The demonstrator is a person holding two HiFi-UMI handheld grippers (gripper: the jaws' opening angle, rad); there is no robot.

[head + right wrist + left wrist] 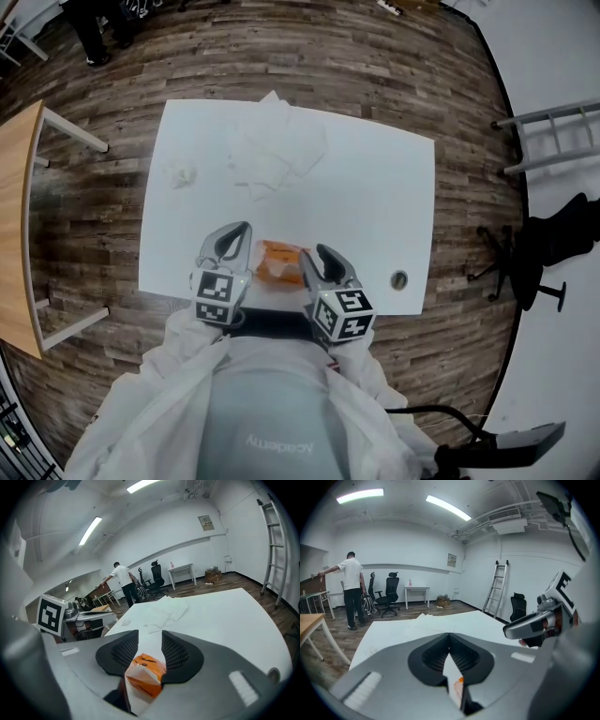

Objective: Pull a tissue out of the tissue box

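fingers: right gripper (150,635) jaws set apart over the soft orange plastic tissue pack (145,670), nothing pressed; left gripper (450,634) tips closed on nothing | pack: laid near the front edge of the white rectangular table (375,187), between both grippers | step, as judged: pack to be pinned by the left, one tissue pinched and drawn upward

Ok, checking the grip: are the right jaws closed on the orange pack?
No, the right gripper holds its jaws apart; the orange pack shows in the gap.
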